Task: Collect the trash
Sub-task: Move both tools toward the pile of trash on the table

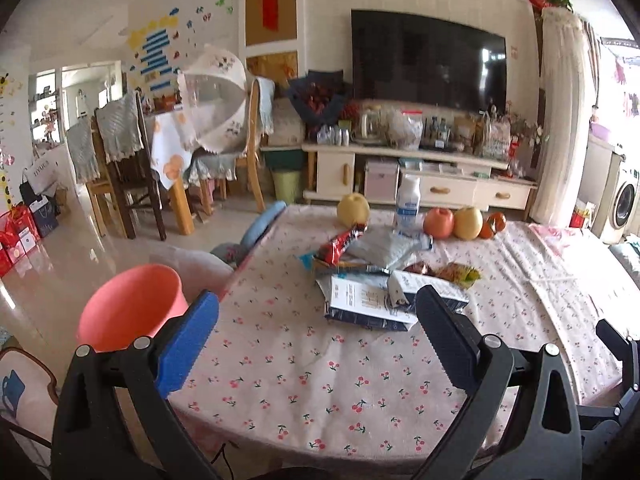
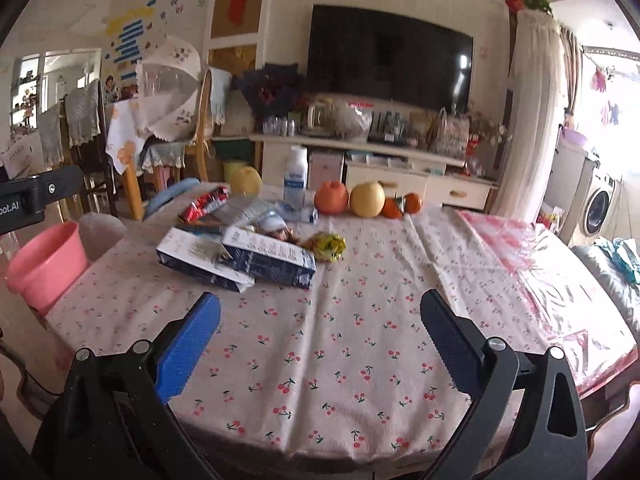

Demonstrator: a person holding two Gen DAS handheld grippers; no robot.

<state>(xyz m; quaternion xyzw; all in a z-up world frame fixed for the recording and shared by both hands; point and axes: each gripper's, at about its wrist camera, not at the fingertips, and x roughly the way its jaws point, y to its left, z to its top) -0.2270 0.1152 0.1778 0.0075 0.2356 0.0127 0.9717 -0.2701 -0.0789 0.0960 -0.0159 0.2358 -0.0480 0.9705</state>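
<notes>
- A table covered with a pale cloth printed with small red cherries (image 2: pixel 320 344) fills the room's foreground.
- The left gripper (image 1: pixel 316 312), with one blue finger and one black finger, hovers over the near part of the cloth, jaws spread wide and empty.
- The right gripper (image 2: pixel 320 316), built the same way, hangs over the near edge too — released, holding nothing.
- The trash lies in a loose heap toward the far-left part of the table: two flattened navy-and-white cartons (image 2: pixel 236 258) overlapping each other, a red crinkled snack wrapper (image 2: pixel 204 204) behind them, a grey foil pouch (image 1: pixel 384 248), and a crumpled yellow-green wrapper (image 2: pixel 328 246) just beside the cartons.
- A round pink plastic bucket (image 1: pixel 132 304) stands off the table's left edge, lower than the tabletop — well apart from the heap.
- Along the far edge stand a white plastic bottle with a blue label (image 2: pixel 296 180), a yellow pear (image 2: pixel 246 180) and a row of fruit (image 2: pixel 366 200) — red, yellow, orange.
</notes>
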